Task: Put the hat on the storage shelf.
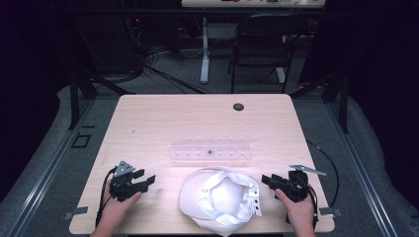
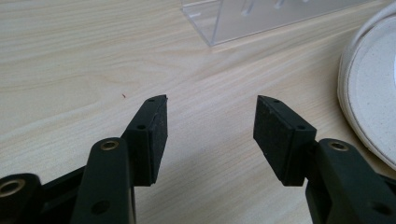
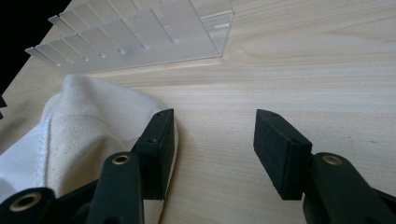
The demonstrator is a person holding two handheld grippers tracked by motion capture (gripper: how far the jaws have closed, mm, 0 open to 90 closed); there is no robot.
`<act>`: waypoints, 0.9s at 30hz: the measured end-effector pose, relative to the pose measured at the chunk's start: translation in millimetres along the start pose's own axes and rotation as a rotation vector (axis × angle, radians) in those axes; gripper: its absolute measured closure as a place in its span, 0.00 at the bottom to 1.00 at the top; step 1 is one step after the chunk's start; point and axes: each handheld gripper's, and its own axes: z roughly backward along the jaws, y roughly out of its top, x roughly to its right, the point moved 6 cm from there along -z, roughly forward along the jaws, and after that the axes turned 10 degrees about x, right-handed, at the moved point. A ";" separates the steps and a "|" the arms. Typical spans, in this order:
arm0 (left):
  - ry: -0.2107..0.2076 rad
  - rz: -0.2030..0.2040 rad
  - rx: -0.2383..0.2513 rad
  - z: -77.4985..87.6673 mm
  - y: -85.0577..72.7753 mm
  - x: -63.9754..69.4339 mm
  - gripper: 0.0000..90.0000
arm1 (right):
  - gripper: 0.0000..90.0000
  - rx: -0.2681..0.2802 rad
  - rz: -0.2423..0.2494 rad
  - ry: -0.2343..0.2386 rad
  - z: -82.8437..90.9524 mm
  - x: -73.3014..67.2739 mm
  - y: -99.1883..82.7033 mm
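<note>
Between both open grippers lies the cap (image 1: pixel 220 198).

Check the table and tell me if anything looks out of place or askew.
The white cap lies upside down with its lining facing up, slightly overhanging the near edge of the table. The clear plastic rack behind it lies square. Both tools, left and right, are open and hold nothing.
</note>
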 end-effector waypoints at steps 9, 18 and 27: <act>-0.021 -0.007 0.008 0.0 1.8 6.2 0.50 | 0.52 -0.046 -0.002 0.052 10.3 -24.3 12.6; -0.015 -0.029 0.002 -1.0 1.2 7.2 0.50 | 0.52 -0.150 -0.042 0.103 21.2 -32.1 13.4; -0.014 -0.044 -0.008 -2.4 -0.1 9.0 0.50 | 0.51 -0.215 -0.079 0.101 33.5 -25.7 17.9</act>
